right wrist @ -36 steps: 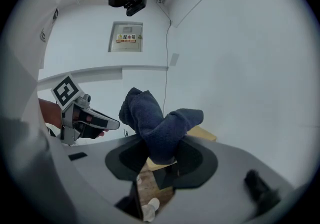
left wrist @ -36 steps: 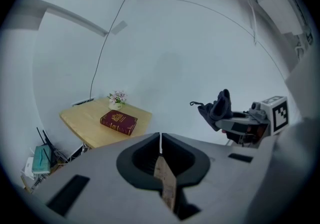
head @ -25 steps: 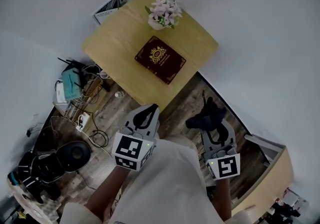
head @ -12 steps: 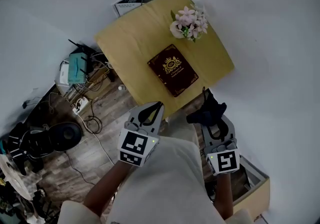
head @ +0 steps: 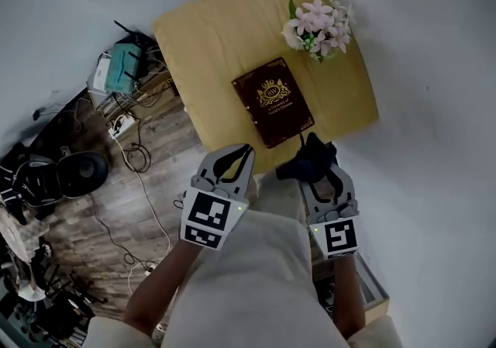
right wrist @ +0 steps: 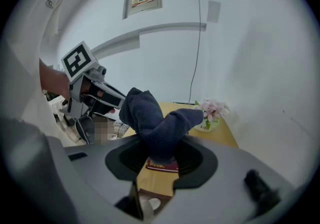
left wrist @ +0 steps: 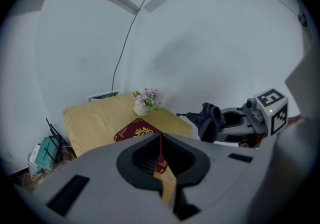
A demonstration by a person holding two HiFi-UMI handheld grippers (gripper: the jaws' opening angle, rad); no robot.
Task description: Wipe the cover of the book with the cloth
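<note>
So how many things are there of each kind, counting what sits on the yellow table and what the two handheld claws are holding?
Books: 1, the dark red book lying on the table
Flower vases: 1, the flower vase on the table
Cloths: 1, the dark cloth clamped in the right gripper
The left gripper holds 0, jaws together
Total: 3

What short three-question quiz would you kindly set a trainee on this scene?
1. True or false: the left gripper holds the cloth.
2. What stands near the book on the table? A a mug; B flowers; C a lamp.
3. What colour is the book's cover?

Key: 1 false, its fingers are together and empty; 2 B; 3 dark red, with gold print.
</note>
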